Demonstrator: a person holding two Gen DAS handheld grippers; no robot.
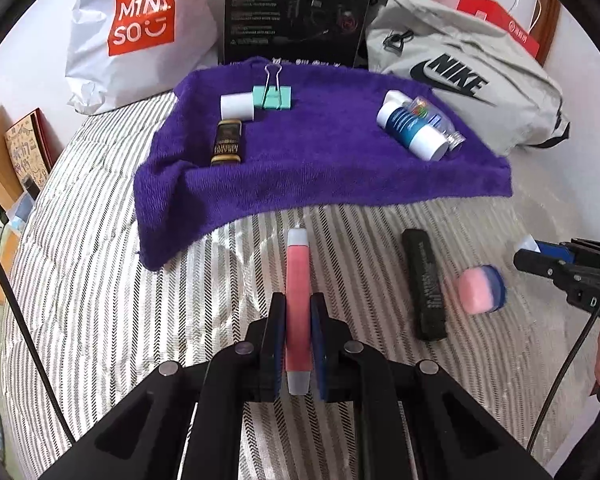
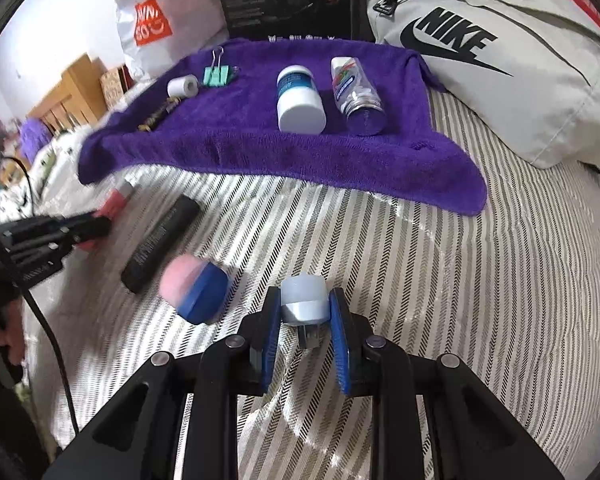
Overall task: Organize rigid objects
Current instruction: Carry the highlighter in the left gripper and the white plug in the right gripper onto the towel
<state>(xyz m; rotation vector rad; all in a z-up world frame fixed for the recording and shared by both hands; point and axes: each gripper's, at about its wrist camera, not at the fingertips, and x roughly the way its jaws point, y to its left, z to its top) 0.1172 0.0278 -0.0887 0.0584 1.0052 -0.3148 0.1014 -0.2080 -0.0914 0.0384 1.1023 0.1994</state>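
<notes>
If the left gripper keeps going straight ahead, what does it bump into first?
Probably the purple towel. The left gripper, shut on the pink tube, points at the towel's near edge over bare striped bedding. Depth is hard to judge.

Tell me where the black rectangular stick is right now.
The black stick lies on the striped bedspread, in front of the purple towel, between the pink tube and the pink-and-blue jar.

Black tongs (image 1: 298, 336), blue pads (image 2: 342, 344), silver screws
</notes>
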